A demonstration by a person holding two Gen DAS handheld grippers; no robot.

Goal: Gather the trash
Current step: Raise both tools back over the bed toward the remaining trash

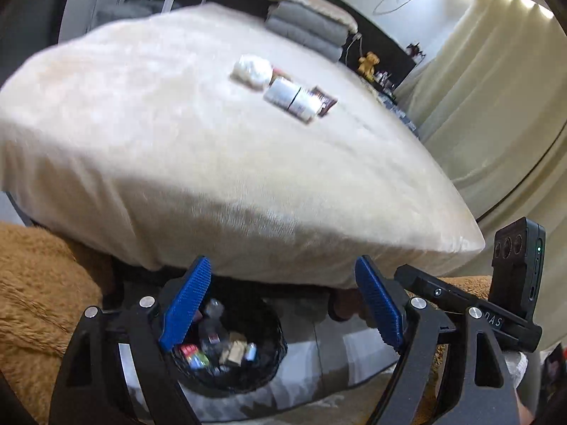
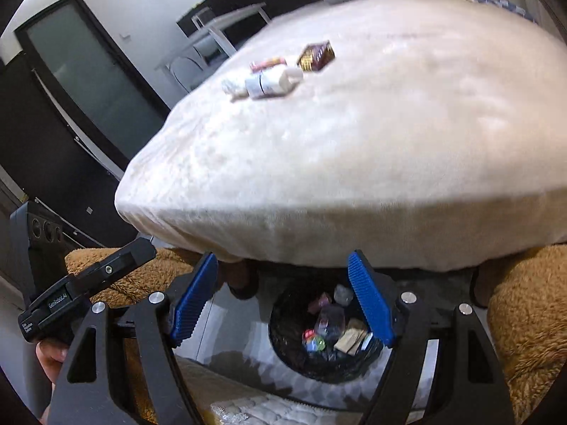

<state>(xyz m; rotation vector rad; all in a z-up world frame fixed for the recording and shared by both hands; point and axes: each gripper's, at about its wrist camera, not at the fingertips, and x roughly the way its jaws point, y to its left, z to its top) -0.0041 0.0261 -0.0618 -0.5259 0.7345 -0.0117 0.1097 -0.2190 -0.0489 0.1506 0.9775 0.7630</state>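
A black-lined trash bin (image 1: 262, 372) (image 2: 283, 347) stands on the floor below the bed's near edge, holding bottles, wrappers and small cartons. On the cream bed (image 1: 177, 141) (image 2: 389, 148) lie a crumpled white tissue (image 1: 252, 70) (image 2: 232, 86), a white bottle (image 1: 292, 101) (image 2: 271, 81), a dark brown wrapper (image 1: 326, 101) (image 2: 316, 56) and a red packet (image 2: 267, 63). My left gripper (image 1: 283, 304) hangs open over the bin with nothing between its blue pads. My right gripper (image 2: 283, 301) is also open and empty above the bin.
A brown fluffy rug (image 1: 35, 283) (image 2: 524, 318) lies on both sides of the bin. Grey folded blankets (image 1: 308, 24) and a teddy bear (image 1: 368, 63) sit at the bed's far end. Curtains (image 1: 478, 106) hang on the right; a dark door (image 2: 88, 81) stands left.
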